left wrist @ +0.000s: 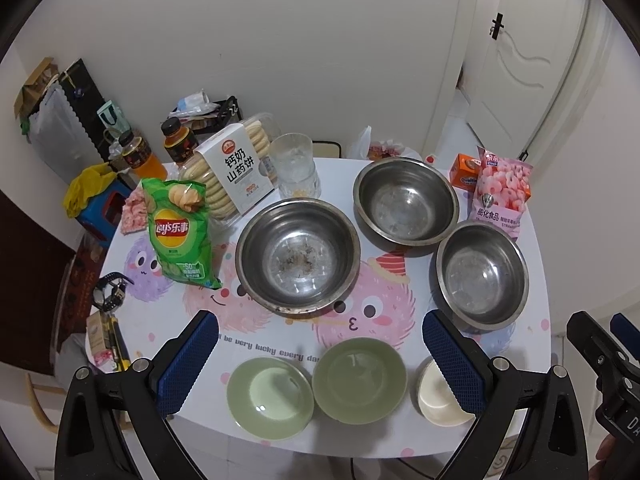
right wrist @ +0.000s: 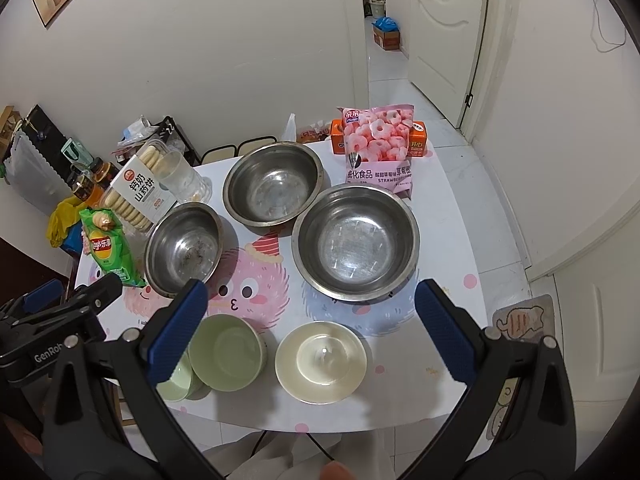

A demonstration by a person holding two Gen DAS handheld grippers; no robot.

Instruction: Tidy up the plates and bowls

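Three steel bowls stand on the patterned table (left wrist: 536, 280): a large one (left wrist: 298, 255) in the middle, one (left wrist: 405, 200) behind it, one (left wrist: 482, 274) at the right. Near the front edge sit a green plate (left wrist: 270, 398), a green bowl (left wrist: 359, 380) and a cream plate (left wrist: 440, 400). My left gripper (left wrist: 320, 344) is open and empty, held above the green dishes. My right gripper (right wrist: 310, 312) is open and empty above the cream plate (right wrist: 320, 362), with the green bowl (right wrist: 228, 352) to its left.
A chips bag (left wrist: 178, 232), biscuit box (left wrist: 236, 168), glass (left wrist: 294, 164), drink bottles (left wrist: 178, 142) and a pink snack bag (left wrist: 502, 196) with an orange box (left wrist: 464, 172) crowd the back of the table. A watch (left wrist: 110, 292) lies at the left edge. A door (right wrist: 440, 32) stands open at the right.
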